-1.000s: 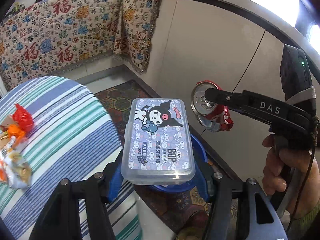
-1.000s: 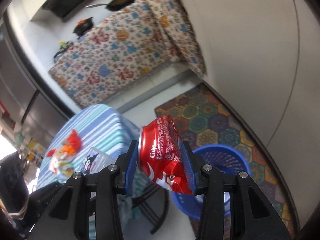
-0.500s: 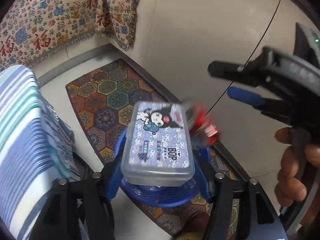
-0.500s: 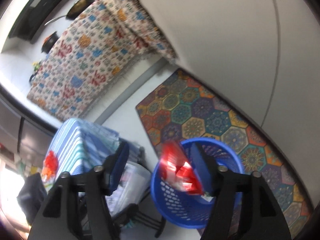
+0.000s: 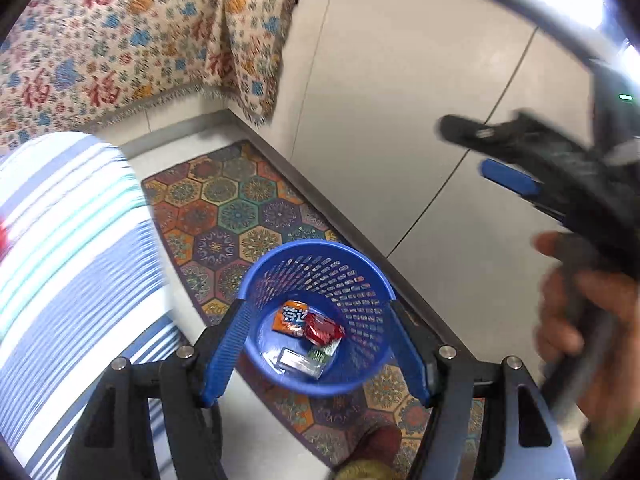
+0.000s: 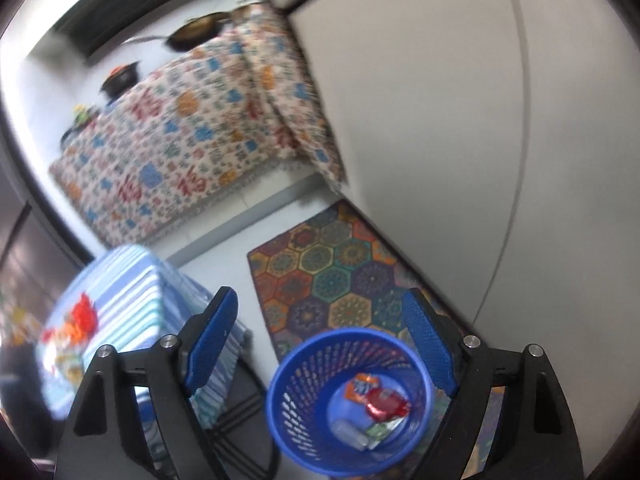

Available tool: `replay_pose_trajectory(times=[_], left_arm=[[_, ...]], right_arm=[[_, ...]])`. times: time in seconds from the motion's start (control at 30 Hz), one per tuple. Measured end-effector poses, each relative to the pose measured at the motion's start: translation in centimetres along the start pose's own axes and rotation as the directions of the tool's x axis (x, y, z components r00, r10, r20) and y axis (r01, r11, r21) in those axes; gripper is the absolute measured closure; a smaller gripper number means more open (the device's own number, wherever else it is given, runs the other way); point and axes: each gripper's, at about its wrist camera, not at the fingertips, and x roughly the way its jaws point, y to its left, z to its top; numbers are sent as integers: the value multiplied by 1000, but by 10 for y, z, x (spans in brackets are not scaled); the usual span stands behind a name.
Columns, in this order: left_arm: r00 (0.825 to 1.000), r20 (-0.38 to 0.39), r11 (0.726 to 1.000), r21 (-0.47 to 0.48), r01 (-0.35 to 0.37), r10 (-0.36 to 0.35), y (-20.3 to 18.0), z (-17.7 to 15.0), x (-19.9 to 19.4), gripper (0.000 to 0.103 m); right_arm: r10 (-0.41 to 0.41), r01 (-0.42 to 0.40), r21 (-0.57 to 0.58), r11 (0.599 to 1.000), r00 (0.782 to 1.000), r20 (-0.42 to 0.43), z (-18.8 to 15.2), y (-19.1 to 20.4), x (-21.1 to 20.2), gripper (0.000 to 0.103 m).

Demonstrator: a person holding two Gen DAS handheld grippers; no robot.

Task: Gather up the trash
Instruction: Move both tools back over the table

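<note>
Left gripper (image 5: 316,344) spread, empty | right gripper (image 6: 320,340) spread, empty | crushed can (image 5: 323,329) seen inside blue basket (image 5: 280,256) | next trash on striped table (image 6: 132,280) best approached squarely.

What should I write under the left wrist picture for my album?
Open left hand-held gripper above the blue basket, red can and wrappers inside.

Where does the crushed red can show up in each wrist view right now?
Left wrist: crushed red can low centre, inside the blue basket, beside an orange packet.
Right wrist: can bottom right of centre, in that basket.
Shared landmark: hexagon-patterned rug.
</note>
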Motion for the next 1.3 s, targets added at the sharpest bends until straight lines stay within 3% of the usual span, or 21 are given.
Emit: replay_pose_trajectory(times=[0.1, 0.23, 0.43, 0.6, 0.67, 0.7, 0.8, 0.93, 1.0, 1.3], left_arm=[[999, 19, 999, 1, -39, 38, 19, -24, -51, 31], [991, 9, 990, -50, -134, 135, 66, -63, -100, 30], [940, -46, 929, -144, -340, 337, 167, -120, -145, 30], [892, -79, 868, -206, -452, 445, 245, -143, -169, 28], [899, -62, 867, -246, -434, 433, 269, -149, -178, 27], [895, -54, 862, -251, -441, 443, 279, -148, -180, 27], [893, -32, 861, -252, -442, 449, 301, -142, -182, 26], [889, -7, 860, -250, -445, 458, 324, -133, -175, 14], [893, -7, 866, -242, -438, 450, 329, -127, -173, 9], [913, 2, 897, -184, -401, 409, 359, -89, -154, 9]], right_arm=[[29, -29, -99, 995, 1000, 2, -6, 41, -11, 17], [111, -122, -199, 972, 992, -64, -31, 106, -17, 17], [216, -289, -357, 888, 949, -230, -101, 221, -9, 17], [178, -342, -472, 813, 917, -357, -153, 285, 11, 17], [156, -342, -487, 804, 910, -384, -165, 299, 22, 17], [153, -347, -486, 802, 906, -395, -168, 305, 27, 17], [127, -325, -518, 791, 916, -381, -175, 320, 37, 16], [120, -311, -529, 790, 924, -364, -172, 329, 52, 10], [118, -305, -533, 789, 927, -357, -171, 331, 59, 6], [123, -312, -532, 787, 924, -361, -169, 334, 61, 3]])
